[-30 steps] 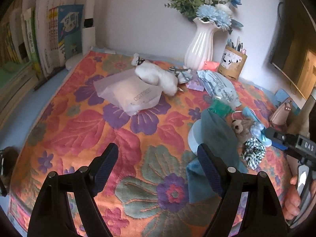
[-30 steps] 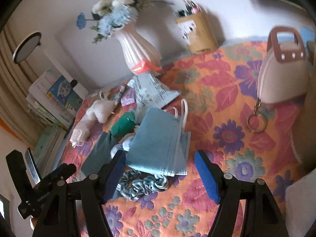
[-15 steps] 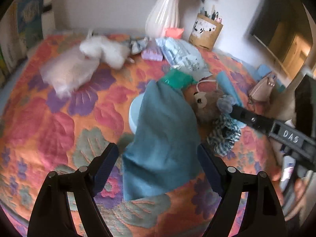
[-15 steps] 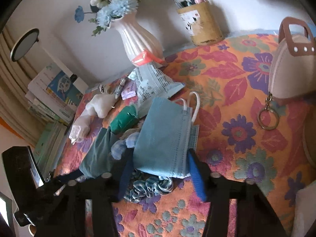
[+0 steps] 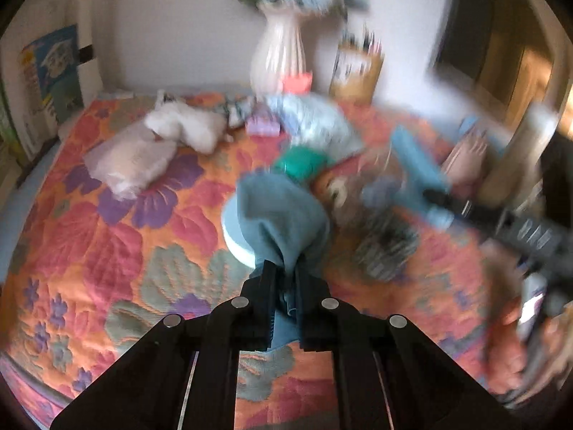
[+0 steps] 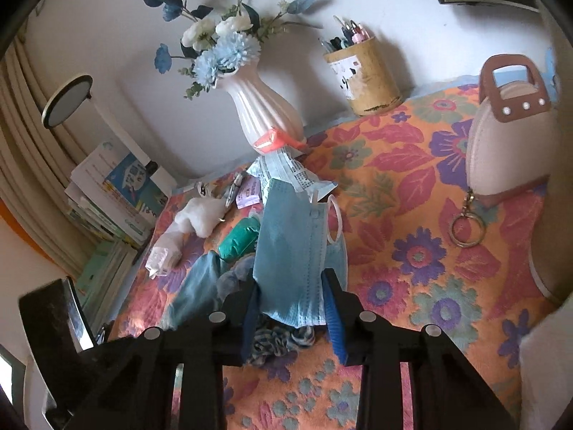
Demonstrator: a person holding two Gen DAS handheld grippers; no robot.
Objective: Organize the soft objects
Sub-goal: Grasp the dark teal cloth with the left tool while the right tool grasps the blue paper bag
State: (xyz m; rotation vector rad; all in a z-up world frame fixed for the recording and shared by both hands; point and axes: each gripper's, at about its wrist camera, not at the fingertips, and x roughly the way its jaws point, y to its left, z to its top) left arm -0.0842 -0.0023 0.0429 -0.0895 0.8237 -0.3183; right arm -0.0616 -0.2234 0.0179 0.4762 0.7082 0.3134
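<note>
The teal cloth (image 5: 283,211) sits at the centre of the left wrist view, its near end bunched and pinched between the jaws of the left gripper (image 5: 285,286), which are clenched on the fabric. The rest of the cloth fans out beyond the jaws and drapes over a pale round object (image 5: 234,240) on the floral counter cover (image 5: 107,251). This view is blurred, so finer detail is hard to read.

In the right wrist view a light blue face mask (image 6: 293,247) lies in the lower centre of the frame, its near edge between the jaws of the right gripper (image 6: 292,306). The jaws stand close on either side of the mask, but whether they press it I cannot tell. A blue-and-white scrunchie (image 6: 283,338) lies just under the mask's near edge, and the teal cloth shows to its left.

Further out, a green bundle (image 6: 240,238) lies left of the mask, with a white plush toy (image 6: 204,215) and a clear plastic pouch (image 6: 164,251) beyond it. A printed packet (image 6: 286,173) lies above the mask. At the upper centre stand a white ribbed vase (image 6: 265,107) of blue flowers and a pen holder (image 6: 365,75). A beige handbag (image 6: 508,143) sits at the right edge.
</note>
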